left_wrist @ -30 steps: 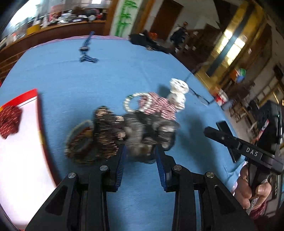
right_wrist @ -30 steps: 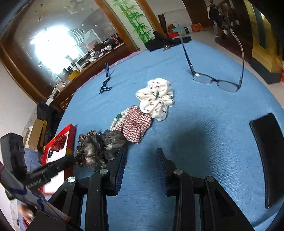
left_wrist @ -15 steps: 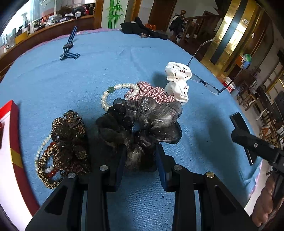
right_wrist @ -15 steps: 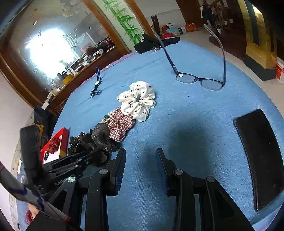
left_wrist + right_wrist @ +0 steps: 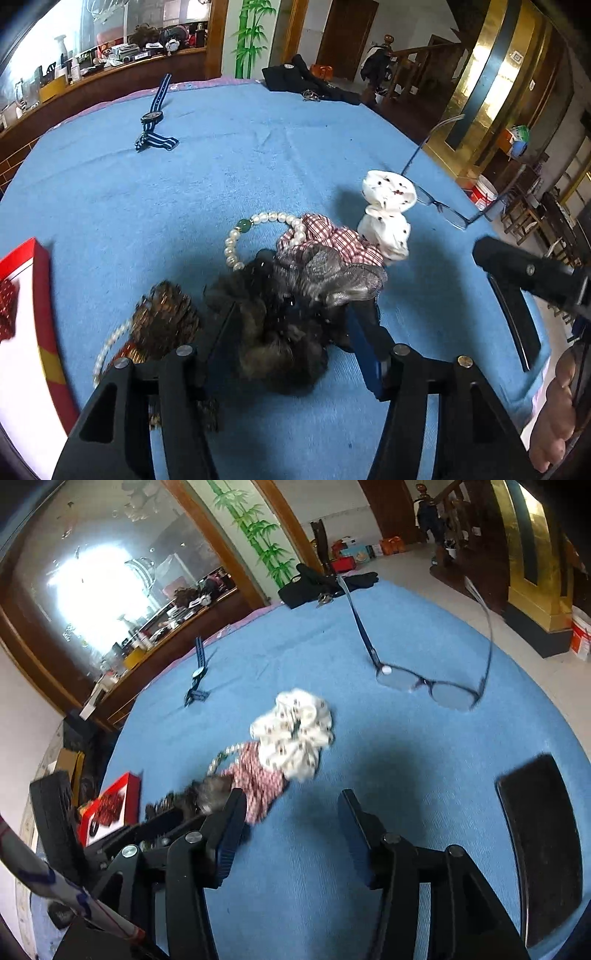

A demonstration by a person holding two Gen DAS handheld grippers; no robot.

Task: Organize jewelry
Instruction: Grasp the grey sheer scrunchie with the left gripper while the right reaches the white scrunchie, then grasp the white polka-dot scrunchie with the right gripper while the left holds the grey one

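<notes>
My left gripper is open, its jaws on either side of a dark grey sheer scrunchie lying on the blue cloth. Behind it lie a red checked scrunchie, a pearl bracelet and a white spotted scrunchie. A brown beaded piece lies to its left. A red-rimmed white box sits at the far left. My right gripper is open and empty, just right of the checked scrunchie and near the white scrunchie.
Blue-framed glasses stand at the right back. A striped watch lies far back. A black phone lies at the right edge. Dark clothing lies at the table's far edge. The blue table is round.
My left gripper has opened wider and pushed forward around the dark grey scrunchie. My right gripper has moved closer to the checked and white scrunchies.
</notes>
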